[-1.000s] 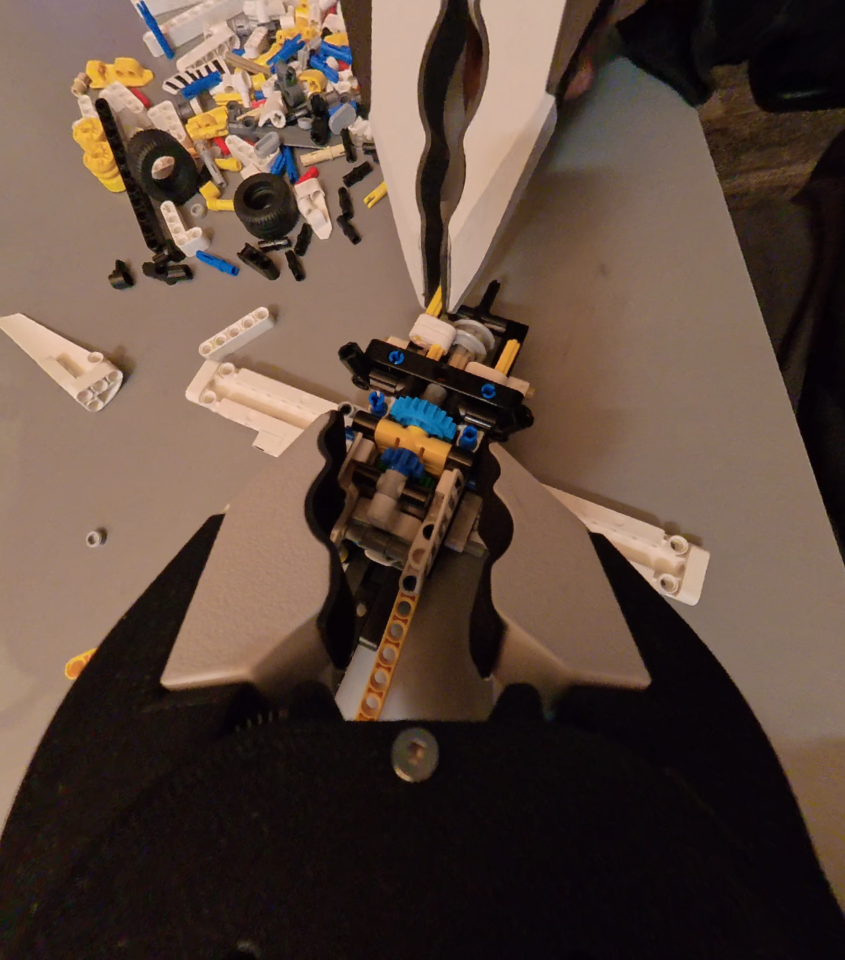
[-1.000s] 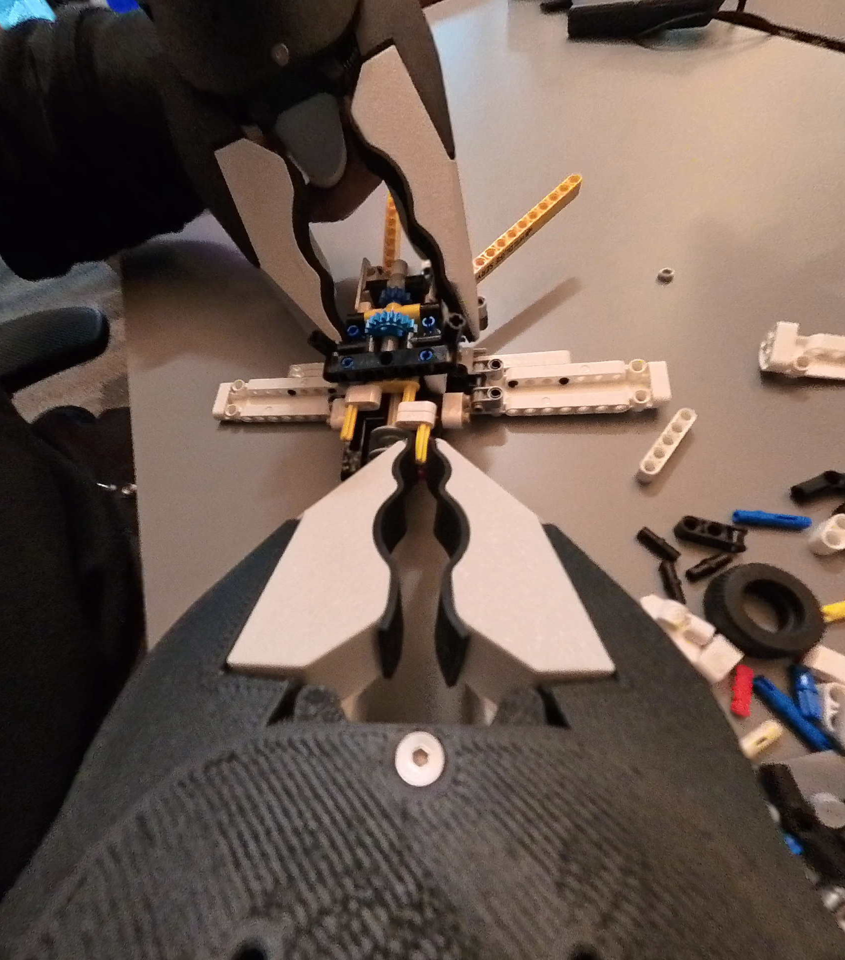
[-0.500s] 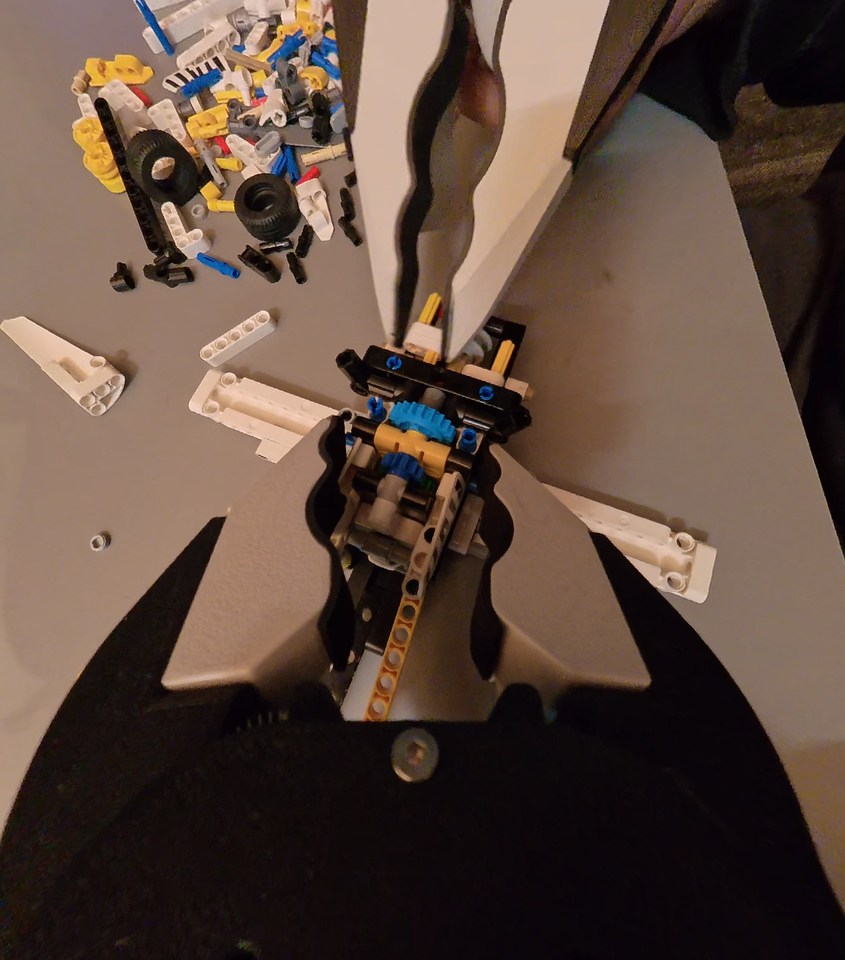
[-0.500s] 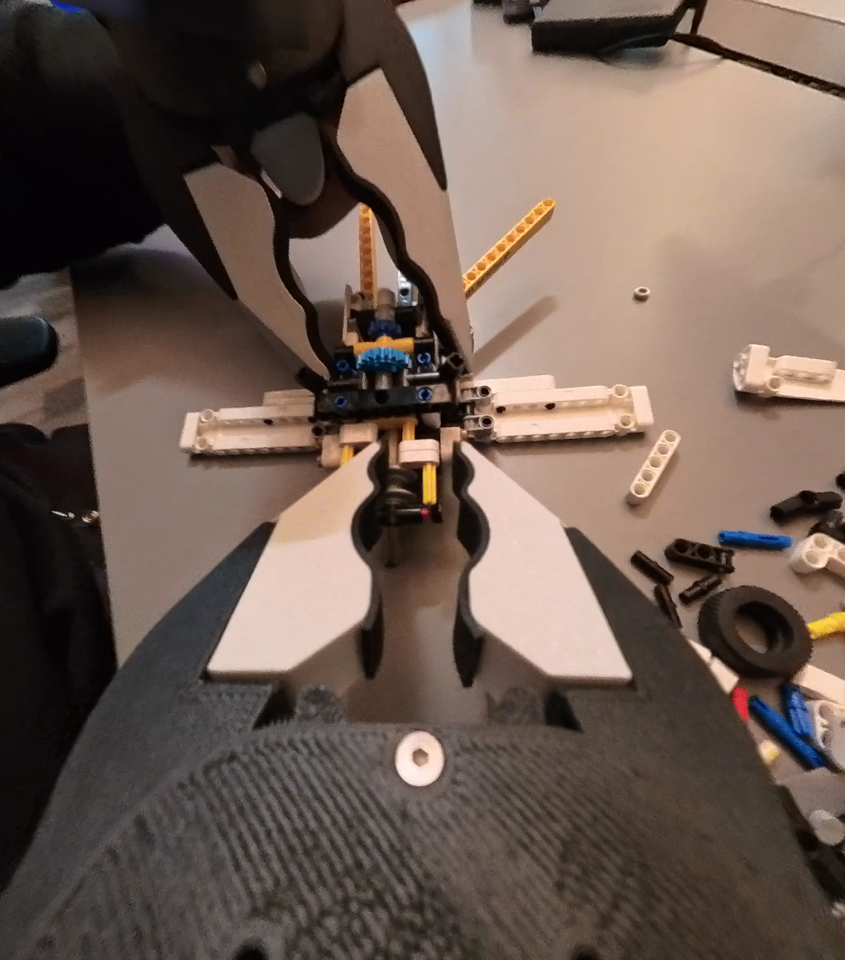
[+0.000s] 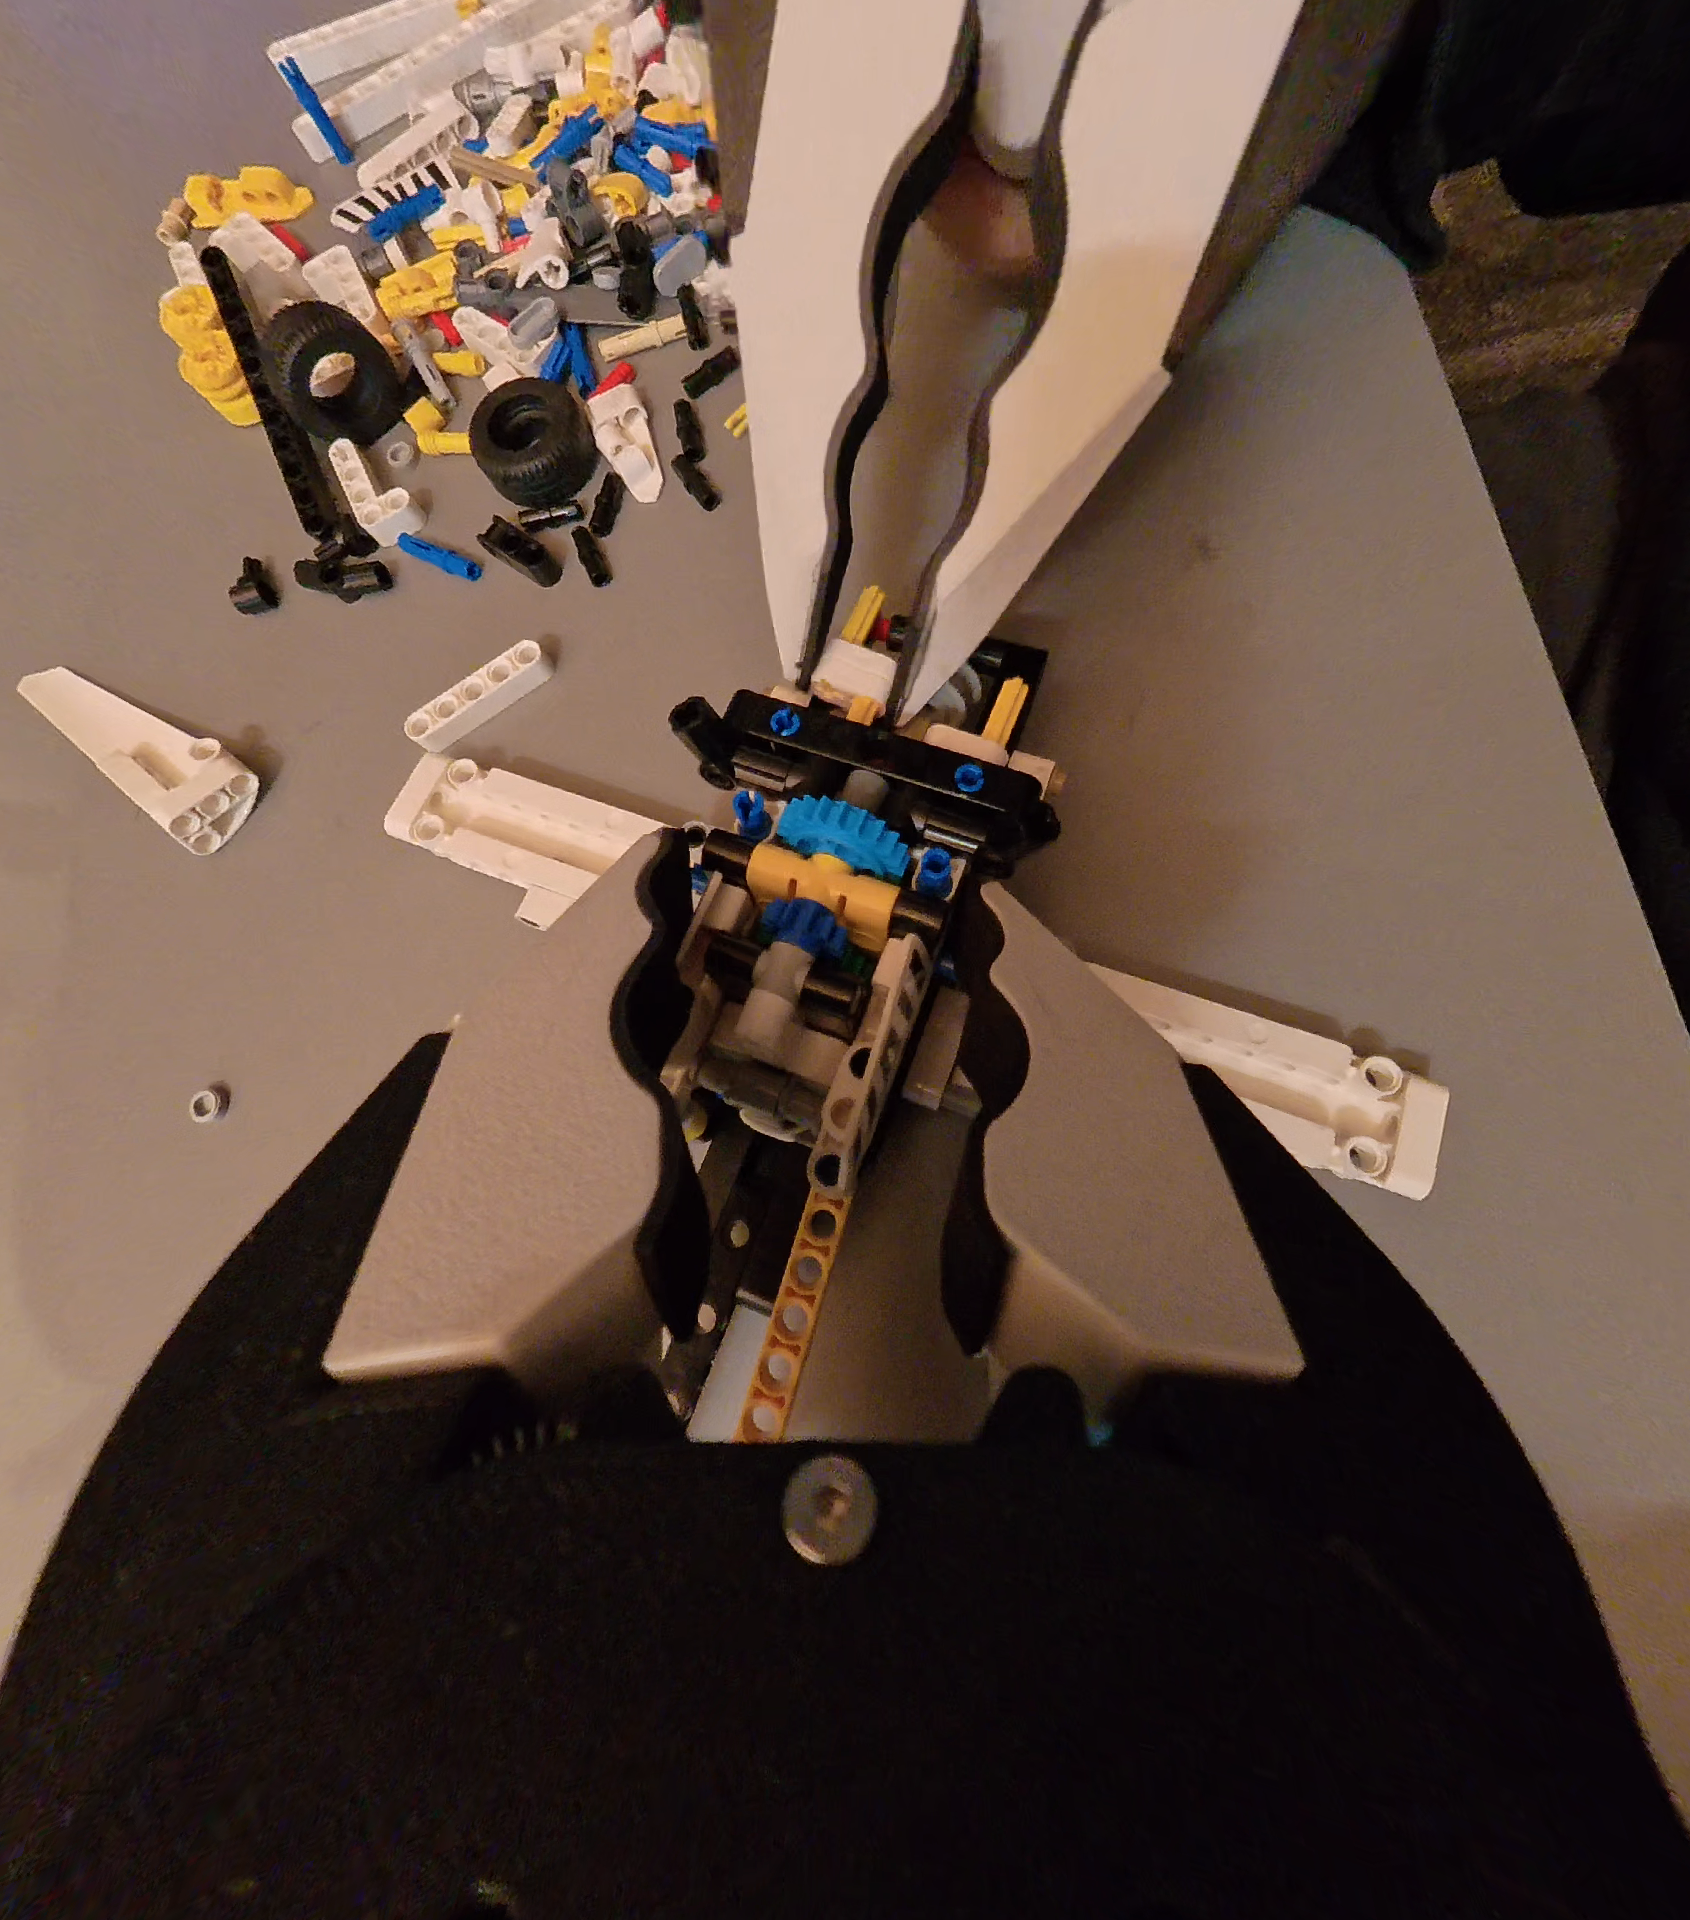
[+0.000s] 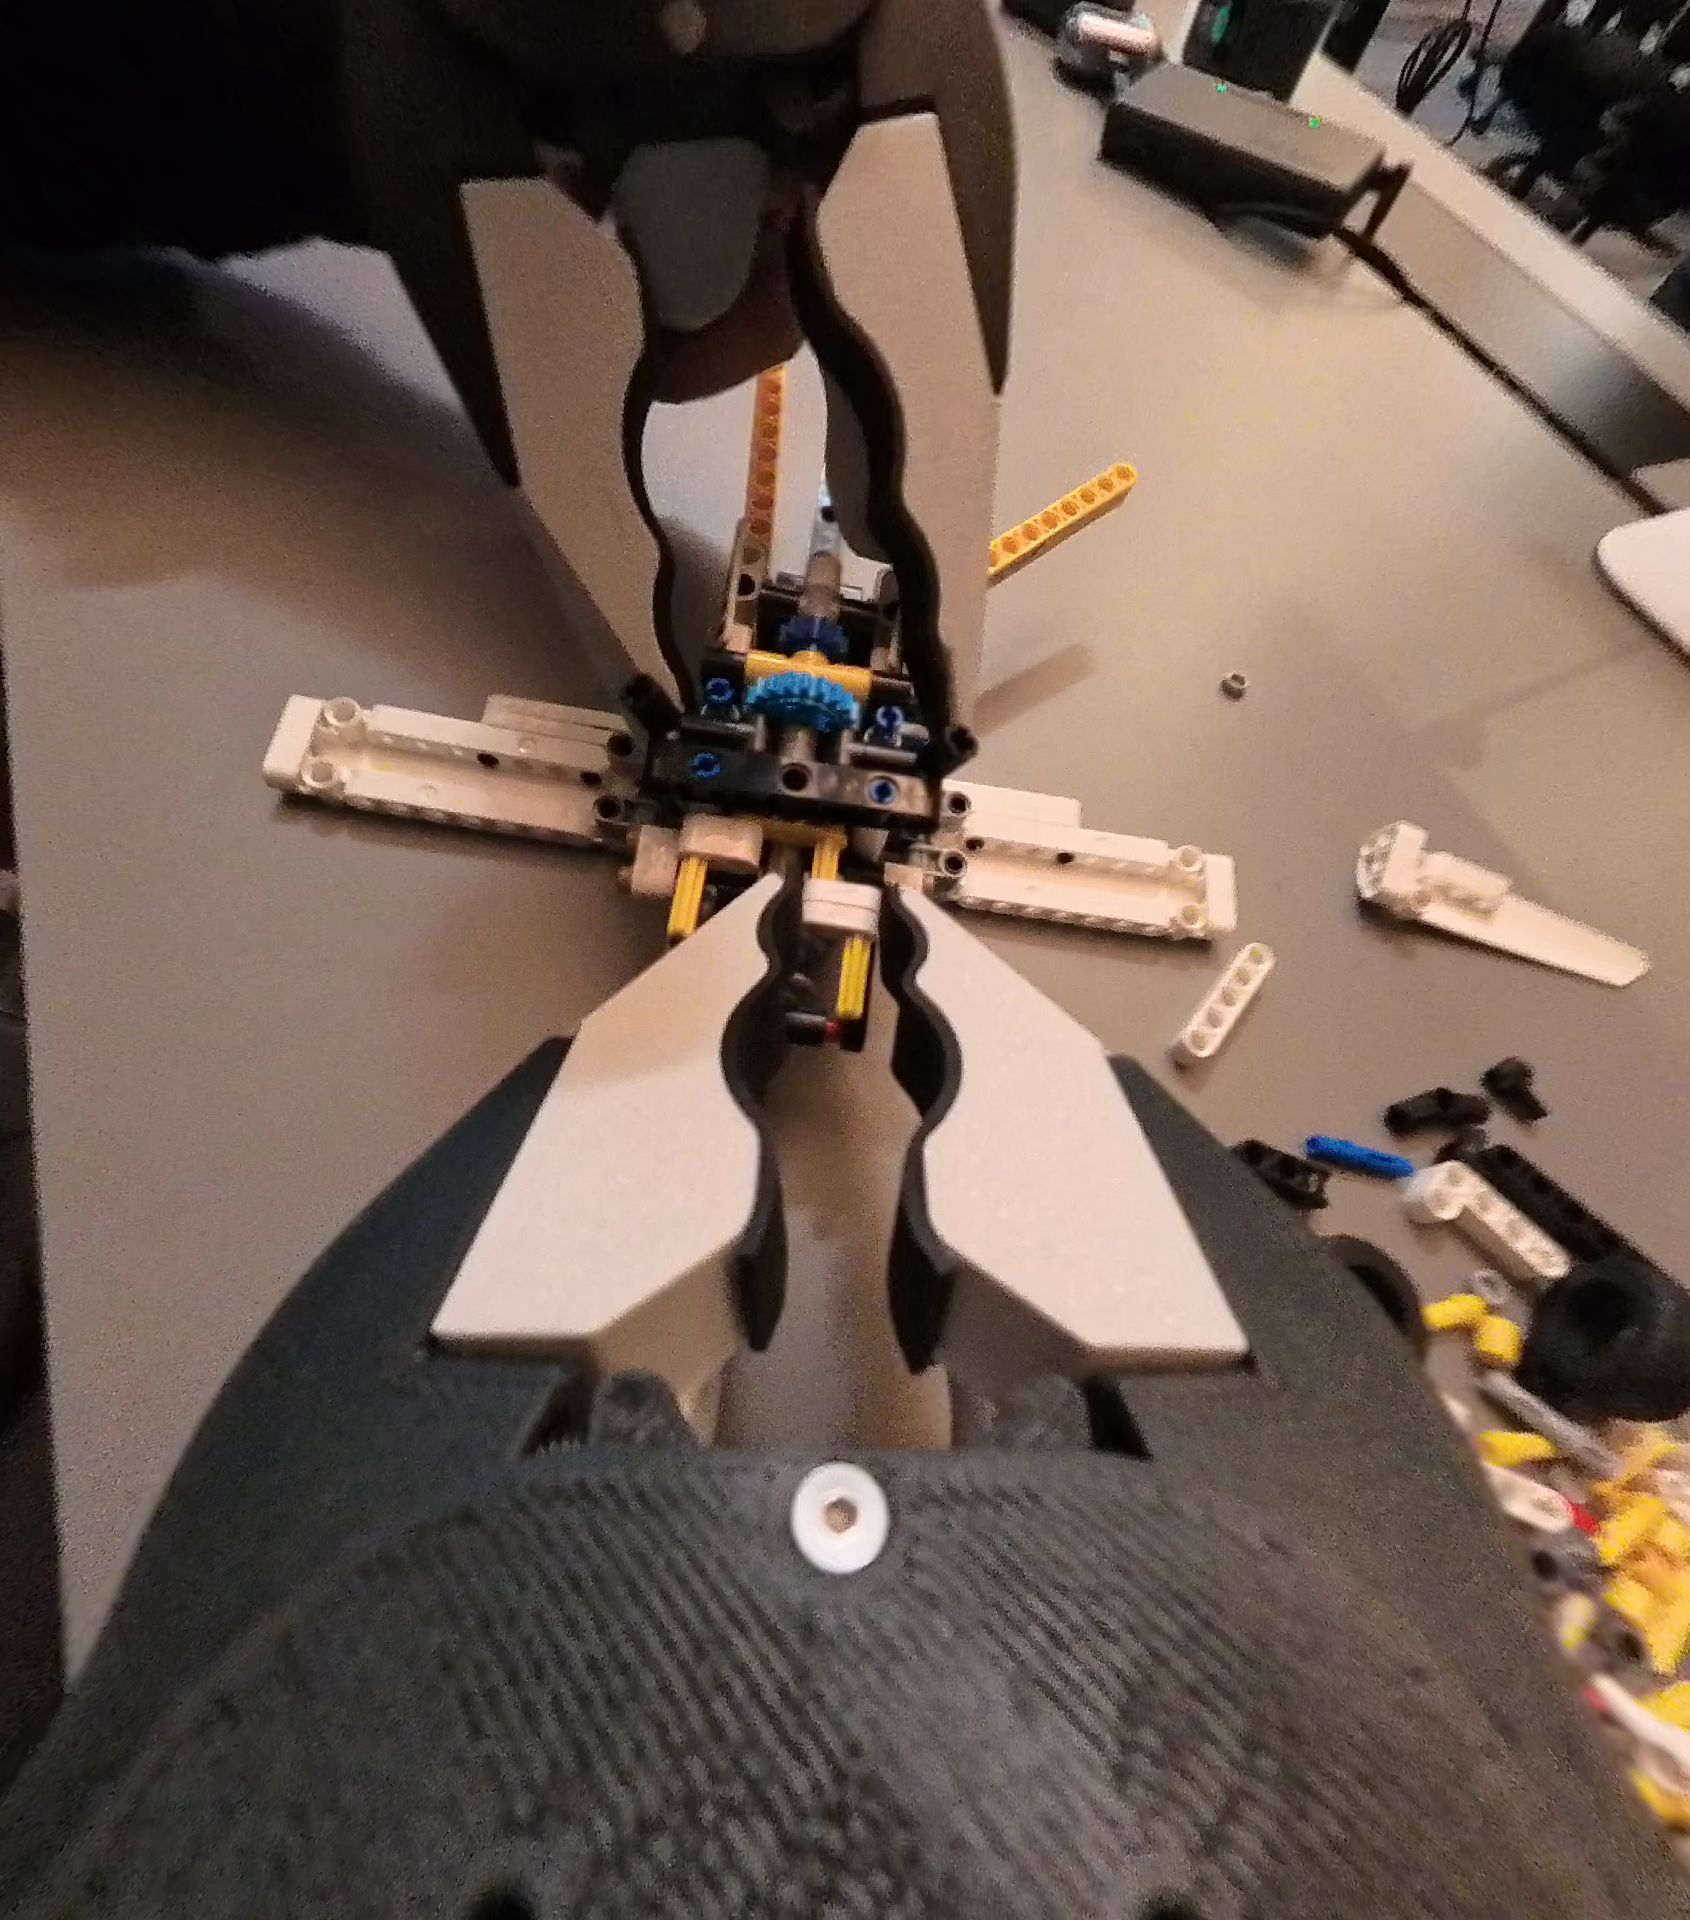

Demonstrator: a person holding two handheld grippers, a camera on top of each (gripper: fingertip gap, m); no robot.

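Moved: right gripper [image 6: 825,894], closed a second ago, is now gripping the white connector [image 6: 839,906] on the yellow axle [image 6: 853,977].
Left gripper [image 5: 820,883]: clamping the gear model [image 5: 810,935] at 12 o'clock.
Loose bricks [image 5: 467,239]: lying at 10 o'clock on the table [image 5: 93,935].

A half-built brick model [image 5: 825,914] with a black frame, blue gears, a yellow hub and white side panels stood on the grey table, clamped at its grey rear section between the fingers of the left gripper [image 5: 820,883]. At its far end a small white connector [image 6: 841,902] on a yellow axle was pinched, apparently pressed on both sides, by the right gripper [image 6: 833,896].
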